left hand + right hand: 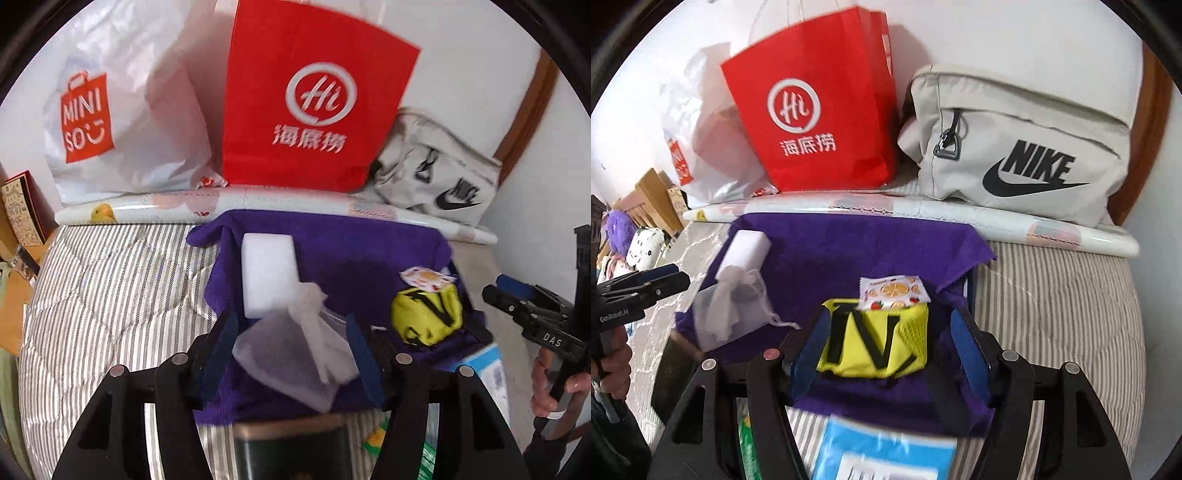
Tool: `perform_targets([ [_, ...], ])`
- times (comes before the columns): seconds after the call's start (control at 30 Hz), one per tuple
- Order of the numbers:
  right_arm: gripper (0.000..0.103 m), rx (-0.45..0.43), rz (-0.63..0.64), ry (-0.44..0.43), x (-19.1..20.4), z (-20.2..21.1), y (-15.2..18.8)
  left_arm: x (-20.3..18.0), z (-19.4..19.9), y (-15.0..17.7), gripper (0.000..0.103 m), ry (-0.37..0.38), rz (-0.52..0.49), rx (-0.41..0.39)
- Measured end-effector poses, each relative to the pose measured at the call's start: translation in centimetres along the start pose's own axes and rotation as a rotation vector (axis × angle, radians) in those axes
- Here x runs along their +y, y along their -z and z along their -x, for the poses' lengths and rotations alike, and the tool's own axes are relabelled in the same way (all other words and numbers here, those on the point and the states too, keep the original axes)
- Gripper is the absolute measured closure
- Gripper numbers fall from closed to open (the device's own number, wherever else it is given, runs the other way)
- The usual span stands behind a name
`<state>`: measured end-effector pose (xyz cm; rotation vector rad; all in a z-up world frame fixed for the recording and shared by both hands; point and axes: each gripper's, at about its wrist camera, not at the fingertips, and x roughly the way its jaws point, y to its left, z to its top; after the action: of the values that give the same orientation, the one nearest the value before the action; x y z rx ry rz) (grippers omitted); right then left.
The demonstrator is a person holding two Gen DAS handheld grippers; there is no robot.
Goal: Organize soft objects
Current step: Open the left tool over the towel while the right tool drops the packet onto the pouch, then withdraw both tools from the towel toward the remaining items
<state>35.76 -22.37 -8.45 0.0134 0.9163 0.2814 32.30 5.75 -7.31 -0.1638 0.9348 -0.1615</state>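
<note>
Left wrist view: the left gripper point(291, 354) stands spread around the mesh pouch point(295, 350), not pinching; the yellow bag point(428, 317) lies to its right, nearer the spread right gripper point(886, 354)

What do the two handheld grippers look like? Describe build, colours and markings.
Both are black plastic. The left gripper and right gripper have blue pads on their fingers and round silver pivot pins. From the other camera, white lettering shows: "DAS" on the right, "GenRobot.AI" on the left. Pistol-style handles; no cables visible.
</note>
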Motion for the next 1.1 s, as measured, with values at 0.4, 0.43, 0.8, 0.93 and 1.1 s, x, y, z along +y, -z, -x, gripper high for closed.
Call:
perform_targets([
  [0.4,0.036,-0.067,0.008,-0.044,2.8,9.0,6.7,-3.8,6.4,7.9,0.044,0.036,-0.107,0.033],
  [0.43,0.036,-0.070,0.016,-0.041,3.0,9.6,7.5,-4.0,6.6,8.6,0.044,0.039,-0.113,0.040],
  [0.8,0.036,-0.073,0.006,-0.050,4.2,12.6,15.0,-5.6,7.4,17.4,0.041,0.085,-0.183,0.130],
  [0.93,0.036,-0.073,-0.032,-0.056,3.9,13.0,17.7,-5.8,6.8,19.2,0.037,0.099,-0.222,0.138],
  [1.1,0.036,-0.066,-0.062,-0.051,3.7,13.0,19.8,-5.7,5.6,20.3,0.037,0.111,-0.226,0.162],
])
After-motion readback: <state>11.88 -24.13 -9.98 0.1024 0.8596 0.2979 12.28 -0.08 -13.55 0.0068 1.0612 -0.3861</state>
